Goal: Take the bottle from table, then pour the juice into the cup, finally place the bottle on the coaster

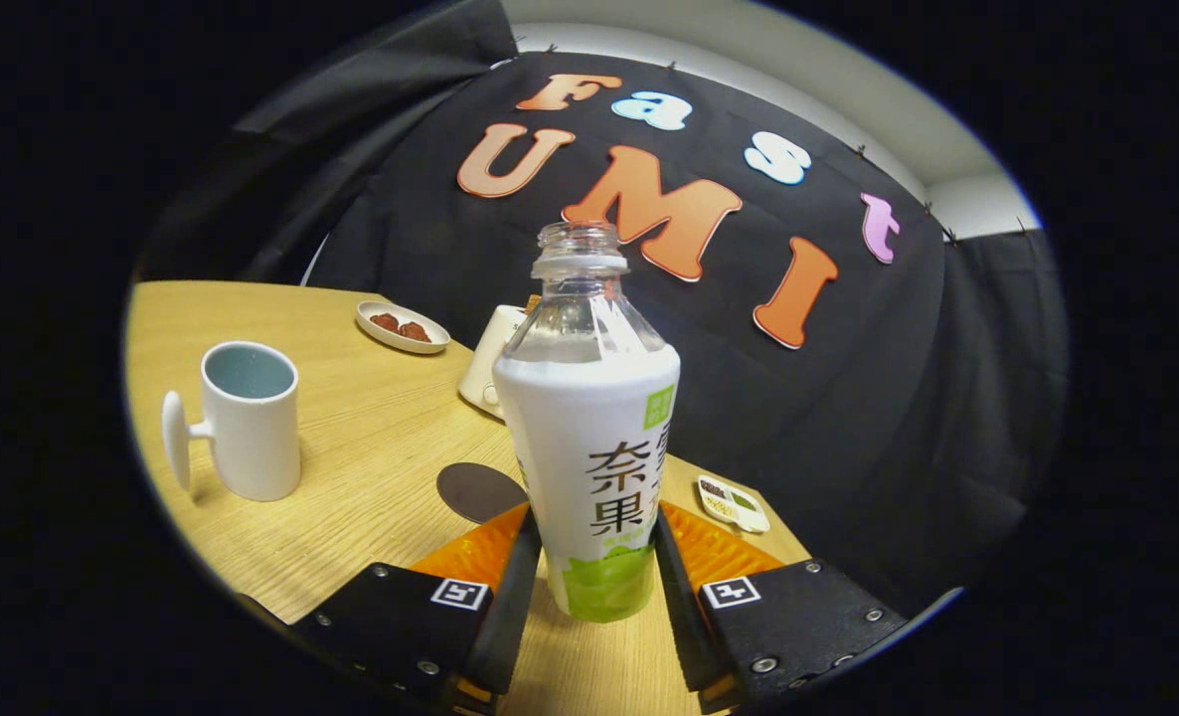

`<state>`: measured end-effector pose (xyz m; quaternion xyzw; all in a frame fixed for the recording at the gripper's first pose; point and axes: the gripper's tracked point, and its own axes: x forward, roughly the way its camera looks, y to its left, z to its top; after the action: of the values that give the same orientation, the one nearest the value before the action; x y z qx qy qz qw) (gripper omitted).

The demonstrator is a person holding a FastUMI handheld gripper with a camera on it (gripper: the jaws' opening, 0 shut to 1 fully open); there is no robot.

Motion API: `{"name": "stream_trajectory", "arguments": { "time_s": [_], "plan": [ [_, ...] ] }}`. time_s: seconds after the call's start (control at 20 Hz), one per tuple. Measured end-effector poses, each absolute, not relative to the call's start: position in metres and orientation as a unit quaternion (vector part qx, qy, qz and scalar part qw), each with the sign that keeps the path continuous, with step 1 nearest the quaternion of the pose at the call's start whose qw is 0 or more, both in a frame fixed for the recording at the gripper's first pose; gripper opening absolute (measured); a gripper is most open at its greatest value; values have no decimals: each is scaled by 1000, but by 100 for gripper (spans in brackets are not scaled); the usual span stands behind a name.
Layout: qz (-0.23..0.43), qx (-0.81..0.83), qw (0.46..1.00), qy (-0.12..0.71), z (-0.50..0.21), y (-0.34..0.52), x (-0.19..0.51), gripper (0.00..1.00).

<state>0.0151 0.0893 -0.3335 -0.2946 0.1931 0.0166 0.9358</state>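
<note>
Gripper view
Bottle: the bottle [589, 447] stands upright between the two fingers, its base at the desk level just ahead of the claw body (whether it rests on the desk or is lifted a little, I cannot tell).
Bottle look: clear plastic shoulders and neck, no cap on the open mouth, a white sleeve with dark characters over most of the body and a green band at the foot; the clear upper part looks empty of colour.
Claw: the claw [594, 562] is closed on the bottle, one finger pressing each side of the lower sleeve.
Fingers: the fingers [513, 572] flank the green foot of the bottle, ridged pads facing in.
Cup: a white cup [250, 420] stands upright on the desk well to the left of the bottle, with a flat round-ended handle sticking out on its left side; the inside is pale blue-grey.
Coaster: a dark round coaster [478, 490] lies flat on the desk between cup and bottle, just beside the left finger.
Desk: light wood desk [371, 438] with visible grain.
Other things: a small plate [403, 327] with reddish pieces lies far beyond the cup; a cream-coloured vessel [488, 363] stands behind the bottle, partly hidden; a small white dish [734, 503] lies right of the bottle.
</note>
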Motion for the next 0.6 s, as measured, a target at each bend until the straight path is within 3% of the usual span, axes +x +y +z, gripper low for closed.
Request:
{"name": "stream_trajectory", "arguments": {
  "time_s": [0.6],
  "plan": [
    [47,-489,858,148,-334,118,26,63]
  ]
}}
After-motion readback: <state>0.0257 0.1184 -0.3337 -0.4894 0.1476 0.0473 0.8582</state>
